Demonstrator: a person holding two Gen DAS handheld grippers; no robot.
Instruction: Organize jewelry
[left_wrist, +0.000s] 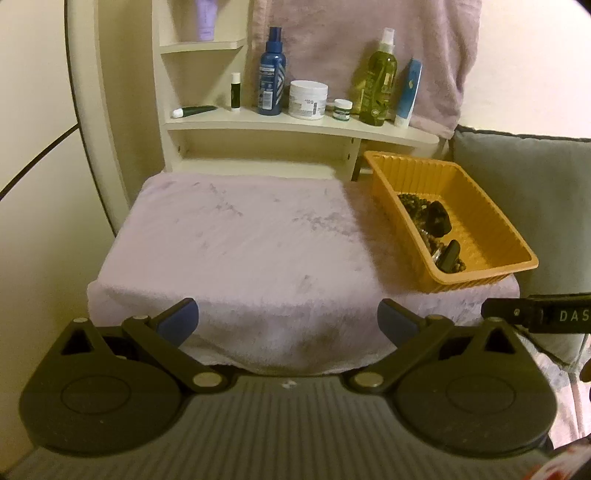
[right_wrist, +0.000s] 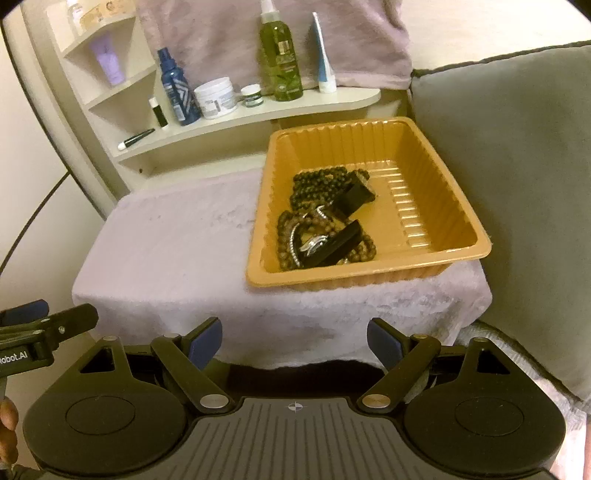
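Both jaws spread wide, nothing between: left gripper (left_wrist: 288, 319), right gripper (right_wrist: 294, 345). Dark bead jewelry (right_wrist: 320, 218) piled inside ribbed orange plastic tray (right_wrist: 369, 275) on fuzzy lilac cloth (left_wrist: 236, 240).

Left wrist: looks forward-down over towel-covered stand (left_wrist: 240, 240), near its front edge. Right wrist: same aim, set further right. Shared: orange tray (right_wrist: 369, 275), shelf (left_wrist: 295, 125).

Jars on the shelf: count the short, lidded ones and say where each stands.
2. The large white jar stands right of the blue bottle; the small jar stands between it and the green spray bottle. Others may be hidden higher up.
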